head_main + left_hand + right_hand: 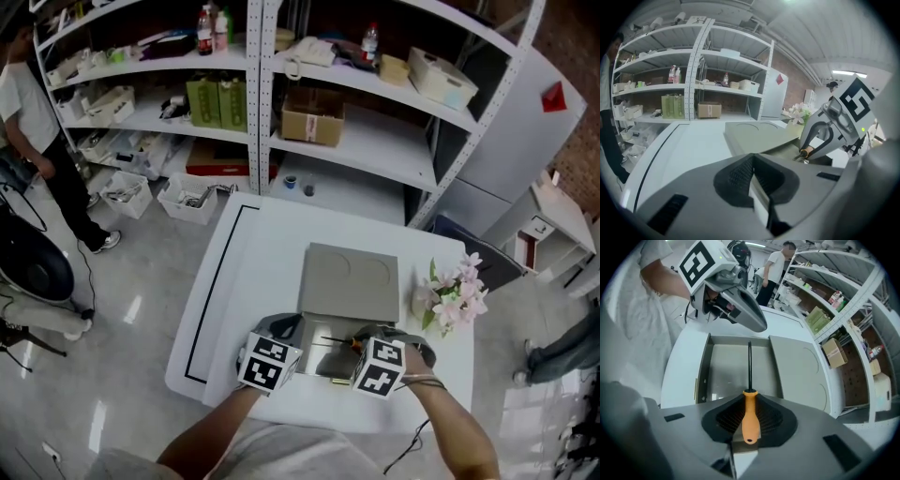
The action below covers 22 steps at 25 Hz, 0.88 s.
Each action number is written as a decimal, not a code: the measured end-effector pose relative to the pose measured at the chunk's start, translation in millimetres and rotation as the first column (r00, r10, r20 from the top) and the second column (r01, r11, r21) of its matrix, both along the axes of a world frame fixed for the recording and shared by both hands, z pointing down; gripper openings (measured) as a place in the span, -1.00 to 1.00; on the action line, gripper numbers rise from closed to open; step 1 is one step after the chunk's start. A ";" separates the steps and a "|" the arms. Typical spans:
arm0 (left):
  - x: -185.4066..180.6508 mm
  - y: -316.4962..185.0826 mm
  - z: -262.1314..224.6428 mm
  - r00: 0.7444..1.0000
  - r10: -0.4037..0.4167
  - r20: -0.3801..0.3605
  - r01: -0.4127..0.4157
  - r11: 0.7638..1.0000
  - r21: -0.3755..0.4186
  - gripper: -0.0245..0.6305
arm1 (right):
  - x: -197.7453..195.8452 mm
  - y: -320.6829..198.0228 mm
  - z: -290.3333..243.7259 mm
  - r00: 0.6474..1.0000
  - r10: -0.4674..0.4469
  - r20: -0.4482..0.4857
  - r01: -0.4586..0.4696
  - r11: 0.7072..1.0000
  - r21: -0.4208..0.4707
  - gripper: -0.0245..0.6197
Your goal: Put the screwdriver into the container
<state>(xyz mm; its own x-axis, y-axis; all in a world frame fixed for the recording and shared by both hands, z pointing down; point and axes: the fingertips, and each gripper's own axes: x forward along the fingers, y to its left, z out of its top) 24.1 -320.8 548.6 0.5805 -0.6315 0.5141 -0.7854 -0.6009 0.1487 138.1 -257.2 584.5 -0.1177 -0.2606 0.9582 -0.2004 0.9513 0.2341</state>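
A grey container [317, 358] lies open on the white table [262, 244], and its flat lid [352, 281] rests over the far half. My right gripper [352, 349] is shut on the orange handle of a screwdriver [750, 414]. The black shaft points down over the open tray [736, 371]. The left gripper view shows the same handle [805, 153] in the right gripper's fingers [820, 136]. My left gripper [289, 330] is at the container's near left corner, and its pads [740, 176] meet. In the right gripper view the left gripper [757, 324] has its tip at the tray's rim.
A vase of pink flowers [457, 292] stands right of the container. A black line [217, 272] runs along the table's left side. Behind the table are white shelves [309, 122] with boxes and bottles, floor bins [187, 197], and a person [37, 141] at far left.
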 end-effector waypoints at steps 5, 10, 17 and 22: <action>-2.9 -3.6 1.4 1.000 -0.005 -0.009 0.005 1.000 -0.004 -0.91 | -1.2 2.7 13.6 0.993 -0.076 -0.089 0.073 0.997 -0.037 -0.70; -4.3 -5.6 2.4 1.000 -0.002 -0.012 0.001 1.000 -0.008 -0.91 | -1.6 4.6 26.8 0.977 -0.138 -0.160 0.127 0.989 -0.076 -0.70; -6.7 -7.1 7.0 1.000 0.000 -0.021 -0.001 1.000 -0.015 -0.91 | -1.5 4.5 37.0 0.962 -0.169 -0.214 0.146 0.982 -0.122 -0.69; -3.7 -6.9 8.7 1.000 0.009 -0.022 -0.009 1.000 -0.014 -0.91 | -0.6 5.0 37.7 0.962 -0.173 -0.210 0.146 0.980 -0.139 -0.68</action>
<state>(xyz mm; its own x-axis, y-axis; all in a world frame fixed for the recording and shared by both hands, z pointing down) 20.4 -327.7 557.3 0.5970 -0.6190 0.5104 -0.7766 -0.6054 0.1742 137.5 -252.3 622.2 0.0694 -0.1364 0.9882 -0.0002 0.9906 0.1367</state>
